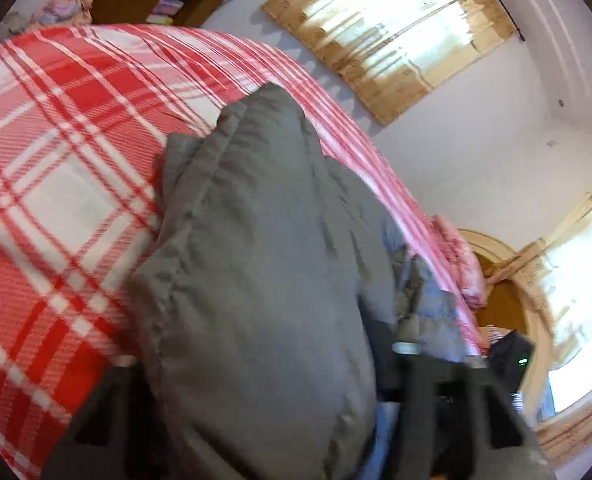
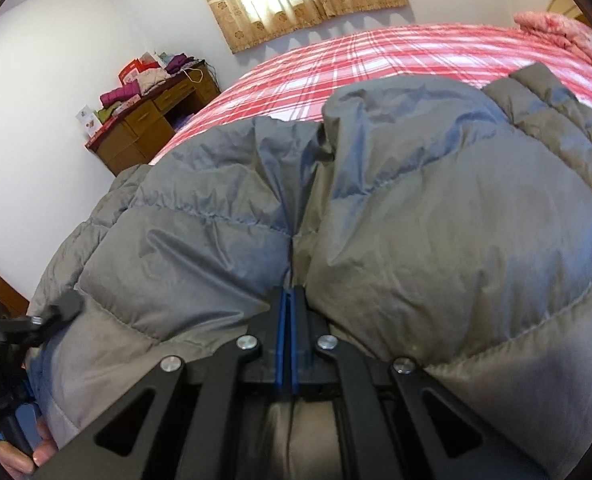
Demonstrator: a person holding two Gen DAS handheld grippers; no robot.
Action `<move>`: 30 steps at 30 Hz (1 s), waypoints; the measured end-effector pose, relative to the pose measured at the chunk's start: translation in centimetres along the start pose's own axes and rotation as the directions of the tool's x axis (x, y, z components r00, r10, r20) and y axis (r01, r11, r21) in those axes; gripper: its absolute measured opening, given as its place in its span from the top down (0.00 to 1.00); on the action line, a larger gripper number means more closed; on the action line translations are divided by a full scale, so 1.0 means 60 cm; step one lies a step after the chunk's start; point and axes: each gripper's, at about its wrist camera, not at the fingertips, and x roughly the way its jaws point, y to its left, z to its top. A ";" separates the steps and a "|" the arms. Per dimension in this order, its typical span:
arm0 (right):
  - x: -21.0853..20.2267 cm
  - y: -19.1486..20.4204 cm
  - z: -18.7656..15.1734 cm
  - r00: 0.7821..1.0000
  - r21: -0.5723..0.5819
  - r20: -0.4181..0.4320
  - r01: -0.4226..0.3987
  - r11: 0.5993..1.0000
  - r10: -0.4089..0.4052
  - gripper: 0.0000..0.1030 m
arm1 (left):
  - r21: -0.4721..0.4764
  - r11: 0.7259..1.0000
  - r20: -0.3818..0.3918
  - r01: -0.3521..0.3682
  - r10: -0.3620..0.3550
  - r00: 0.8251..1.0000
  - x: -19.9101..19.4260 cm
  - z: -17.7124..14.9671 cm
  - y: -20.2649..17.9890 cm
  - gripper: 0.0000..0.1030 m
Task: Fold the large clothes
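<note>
Grey puffer jacket (image 2: 376,208) is bunched up on the red plaid bed (image 2: 336,64). The right hand-held gripper (image 2: 289,300) has its blue pads pressed together, pinching a seam fold of the jacket near the middle. The left hand-held gripper (image 1: 255,368) has a thick padded roll of the jacket between its jaws, though I can't tell if the pads actually bite. Tip as I see it: get a firm hold on both sides, lift evenly and keep the fabric taut, since that slick puffy shell will likely slip or balloon. A table (image 2: 151,120) stacked with clothes sits by the wall.
</note>
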 end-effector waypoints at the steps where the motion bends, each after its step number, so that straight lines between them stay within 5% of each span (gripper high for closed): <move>1: 0.000 -0.001 0.001 1.000 0.005 -0.003 -0.003 1.000 0.003 1.00 | 0.002 1.000 0.003 0.026 -0.026 1.000 -0.002 0.003 -0.007 0.70; 6: 0.002 -0.007 0.003 1.000 0.041 -0.019 -0.011 0.999 0.011 1.00 | 0.056 0.990 0.012 0.126 -0.127 0.992 -0.021 0.007 -0.056 0.82; 13: 0.002 0.005 -0.019 0.996 0.178 -0.051 -0.064 0.982 0.074 1.00 | 0.164 0.962 0.017 0.217 -0.222 0.975 -0.062 0.029 -0.133 0.85; 17: 0.016 0.058 -0.048 0.983 0.248 -0.073 -0.146 0.958 0.169 1.00 | 0.226 0.956 0.040 0.189 -0.203 0.978 -0.100 0.043 -0.151 0.85; 22: 0.060 0.147 -0.075 0.898 0.298 -0.168 -0.348 0.889 0.408 1.00 | 0.315 0.944 0.065 0.094 -0.120 0.991 -0.138 0.037 -0.169 0.85; 25: 0.053 0.148 -0.071 0.880 0.294 -0.189 -0.373 0.880 0.436 1.00 | 0.369 0.928 0.052 0.058 -0.083 0.995 -0.143 0.025 -0.185 0.85; 27: 0.026 0.122 -0.062 0.859 0.326 -0.170 -0.413 0.850 0.483 0.90 | 0.424 0.905 0.045 0.035 -0.059 0.997 -0.133 0.017 -0.209 0.85; 30: -0.045 0.072 -0.044 0.892 0.284 -0.103 -0.397 0.873 0.440 0.90 | 0.563 0.824 0.048 -0.059 0.039 0.998 -0.098 -0.025 -0.260 0.85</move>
